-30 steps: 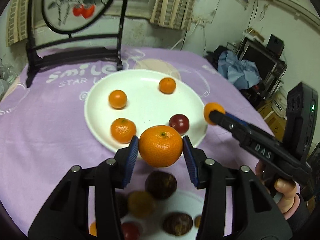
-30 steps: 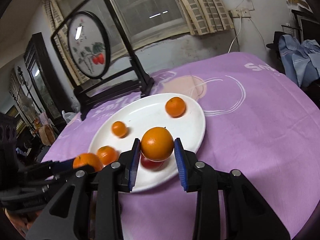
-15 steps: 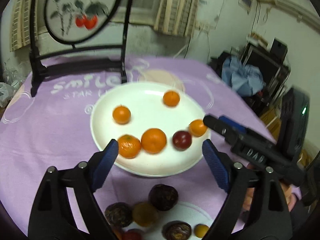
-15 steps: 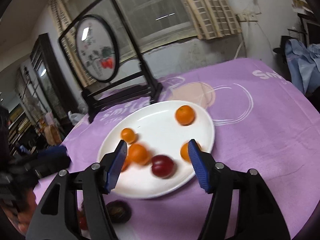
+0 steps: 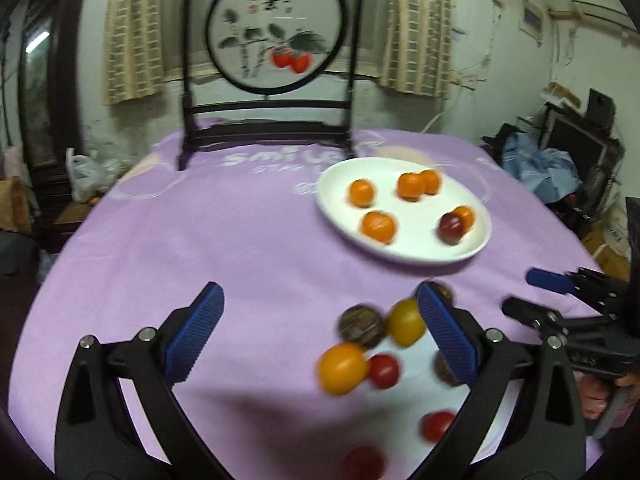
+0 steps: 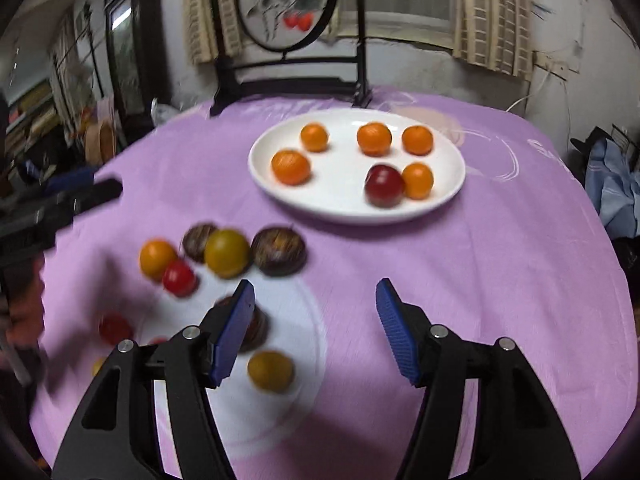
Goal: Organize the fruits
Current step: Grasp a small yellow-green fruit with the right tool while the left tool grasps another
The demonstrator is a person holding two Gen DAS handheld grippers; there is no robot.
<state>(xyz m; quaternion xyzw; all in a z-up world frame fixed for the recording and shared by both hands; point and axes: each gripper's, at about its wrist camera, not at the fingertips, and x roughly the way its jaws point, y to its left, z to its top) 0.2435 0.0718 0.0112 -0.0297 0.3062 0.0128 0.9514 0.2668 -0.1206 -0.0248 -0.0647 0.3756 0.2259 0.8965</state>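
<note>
Your surface point(image 6: 460, 264) wears a purple cloth, with a round painted screen point(image 5: 276, 28) standing at its far edge. Going left to right: your left gripper point(image 5: 320, 332) has its fingers point(image 5: 196, 330) opening wide, with only bare cloth between them. Beside them, at the near edge, sits a white plate point(image 6: 288, 320) with mixed fruits point(image 6: 228, 252) crowded along its left rim. Toward the far edge, a second white plate point(image 6: 340, 208) carries five oranges point(image 6: 374, 139) and one dark red fruit point(image 6: 384, 186). Your right gripper point(image 6: 314, 328) hangs half open over the near plate's right rim, gripping nothing.
</note>
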